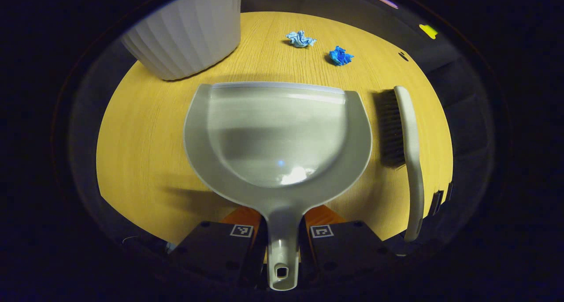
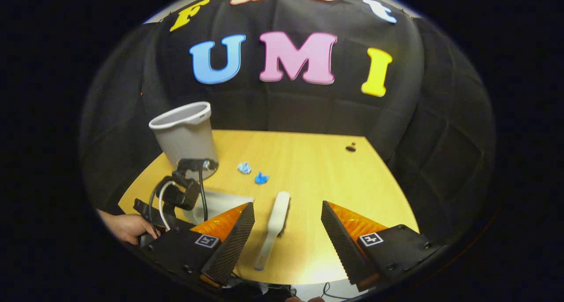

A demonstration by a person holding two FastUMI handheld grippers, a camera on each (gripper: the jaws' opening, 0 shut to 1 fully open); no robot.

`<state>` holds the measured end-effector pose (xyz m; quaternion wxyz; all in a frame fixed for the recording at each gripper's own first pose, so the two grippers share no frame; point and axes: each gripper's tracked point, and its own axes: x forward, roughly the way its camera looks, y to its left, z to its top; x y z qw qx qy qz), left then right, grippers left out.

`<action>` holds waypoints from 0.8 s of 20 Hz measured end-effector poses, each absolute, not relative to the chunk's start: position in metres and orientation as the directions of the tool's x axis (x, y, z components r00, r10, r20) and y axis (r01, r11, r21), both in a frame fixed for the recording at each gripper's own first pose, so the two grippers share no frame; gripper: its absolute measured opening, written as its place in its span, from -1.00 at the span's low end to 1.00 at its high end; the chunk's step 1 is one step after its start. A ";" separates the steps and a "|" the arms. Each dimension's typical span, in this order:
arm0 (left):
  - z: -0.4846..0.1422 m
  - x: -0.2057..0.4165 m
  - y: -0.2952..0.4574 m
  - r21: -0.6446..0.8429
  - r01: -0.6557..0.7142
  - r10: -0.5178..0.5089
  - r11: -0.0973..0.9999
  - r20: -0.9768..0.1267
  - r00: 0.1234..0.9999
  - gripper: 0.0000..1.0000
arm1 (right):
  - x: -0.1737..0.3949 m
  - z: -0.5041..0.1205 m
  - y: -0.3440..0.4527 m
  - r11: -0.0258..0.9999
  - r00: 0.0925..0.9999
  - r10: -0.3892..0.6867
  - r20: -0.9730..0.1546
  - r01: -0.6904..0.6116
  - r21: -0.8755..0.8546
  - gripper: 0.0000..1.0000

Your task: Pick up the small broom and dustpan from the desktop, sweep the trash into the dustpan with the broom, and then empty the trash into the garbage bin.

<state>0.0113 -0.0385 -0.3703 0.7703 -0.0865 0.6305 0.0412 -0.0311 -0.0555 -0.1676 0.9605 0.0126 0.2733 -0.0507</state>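
The grey dustpan (image 1: 282, 130) lies flat on the wooden desktop (image 1: 145, 130), its mouth facing away. My left gripper (image 1: 282, 233) is shut on its handle. The small broom (image 1: 407, 156) lies to the dustpan's right, bristles toward it. Two blue crumpled paper scraps (image 1: 301, 39) (image 1: 340, 56) rest beyond the dustpan's lip. In the right gripper view my right gripper (image 2: 287, 211) is open above the near desk edge, with the broom (image 2: 274, 222) lying between and beyond its fingers, untouched. The left gripper (image 2: 176, 196) and a hand (image 2: 128, 227) show at the left, partly hiding the dustpan (image 2: 216, 201).
A white ribbed garbage bin (image 1: 189, 33) (image 2: 187, 134) stands on the desk's far left, close to the dustpan. A small dark hole (image 2: 350, 148) marks the far right of the desktop. The booth's black cloth wall rises behind the desk.
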 end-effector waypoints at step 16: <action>-0.370 0.004 -0.040 -0.147 -0.213 -0.091 0.966 -0.963 0.252 -0.38 | -0.007 -0.357 -0.055 0.995 0.268 -0.026 -0.963 0.095 0.000 0.60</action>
